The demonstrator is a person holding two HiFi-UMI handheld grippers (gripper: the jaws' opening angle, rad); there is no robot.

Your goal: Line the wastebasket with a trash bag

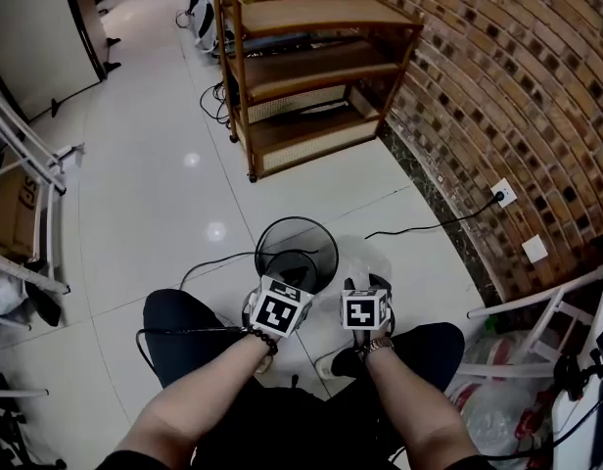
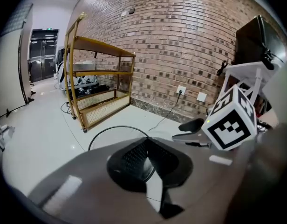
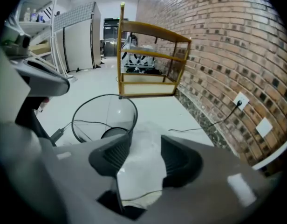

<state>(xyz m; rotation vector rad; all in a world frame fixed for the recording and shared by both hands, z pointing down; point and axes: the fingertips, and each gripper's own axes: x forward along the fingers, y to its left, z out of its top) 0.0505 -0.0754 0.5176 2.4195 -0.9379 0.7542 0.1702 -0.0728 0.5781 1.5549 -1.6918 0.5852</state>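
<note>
Firstly, in the head view the black mesh wastebasket (image 1: pixel 326 253) stands upright on the glossy floor (image 1: pixel 164 184) at lower centre, mouth up and long axis vertical, unlined. The pale trash bag (image 1: pixel 360 267) lies crumpled just beside its right side. The left hand-held gripper (image 1: pixel 279 297) hovers at the near rim and the right hand-held gripper (image 1: pixel 365 297) sits just behind the bag. A wooden shelf (image 1: pixel 311 76) and a brick wall (image 1: pixel 497 86) fill the upper frame. Next, in the left gripper view the jaws are pressed together. A pale sliver shows below the pads, and I cannot tell whether it is film or floor. Lastly, in the right gripper view the jaws stand wide apart with the bag lying loose between them, its hem nearest the camera. Its length runs away along the jaws toward the wastebasket at centre left. The bag is likely light, limp and slippery, so it is best pinched at the hem on two opposite sides to spread the mouth. The wastebasket looks stiff but light, and apt to slide or tip.
</note>
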